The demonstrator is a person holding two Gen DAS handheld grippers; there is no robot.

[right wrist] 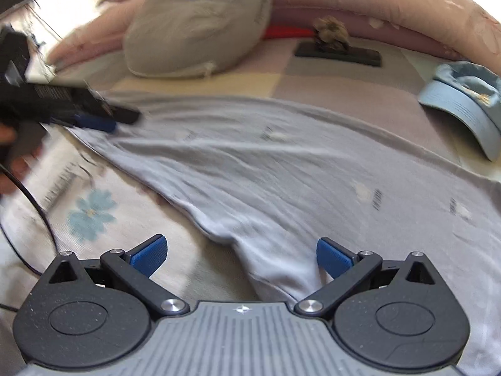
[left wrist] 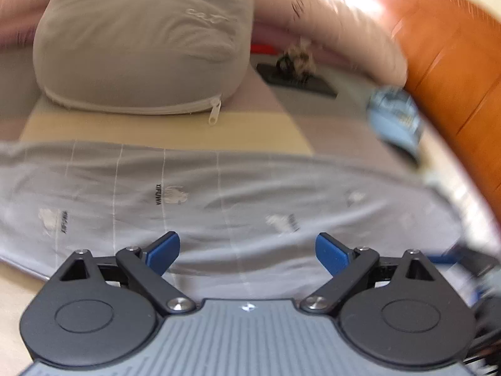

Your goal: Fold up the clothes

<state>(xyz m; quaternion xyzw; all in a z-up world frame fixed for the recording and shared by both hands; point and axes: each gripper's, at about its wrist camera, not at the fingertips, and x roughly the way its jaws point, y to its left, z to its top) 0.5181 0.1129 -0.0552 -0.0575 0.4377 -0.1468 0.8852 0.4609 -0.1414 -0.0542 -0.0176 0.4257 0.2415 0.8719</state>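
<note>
A pale grey garment (right wrist: 281, 169) with small printed logos is lying spread and wrinkled across the bed (right wrist: 131, 250), with one rumpled end of it lying between the spread fingers of the right claw (right wrist: 241, 255), whose jaws are standing wide apart and gripping nothing. The left claw (left wrist: 247, 250) is hovering over the garment's near edge with its jaws likewise wide open, and is showing blurred at the left of the right wrist view. Beyond the garment, a grey zippered cushion (left wrist: 141, 47) and a dark flat object (right wrist: 338, 53) are resting on the bed, a light blue cap (right wrist: 463, 106) is lying just beside the garment's far right edge, and a pink bolster (right wrist: 391, 3) is curving along the back.
</note>
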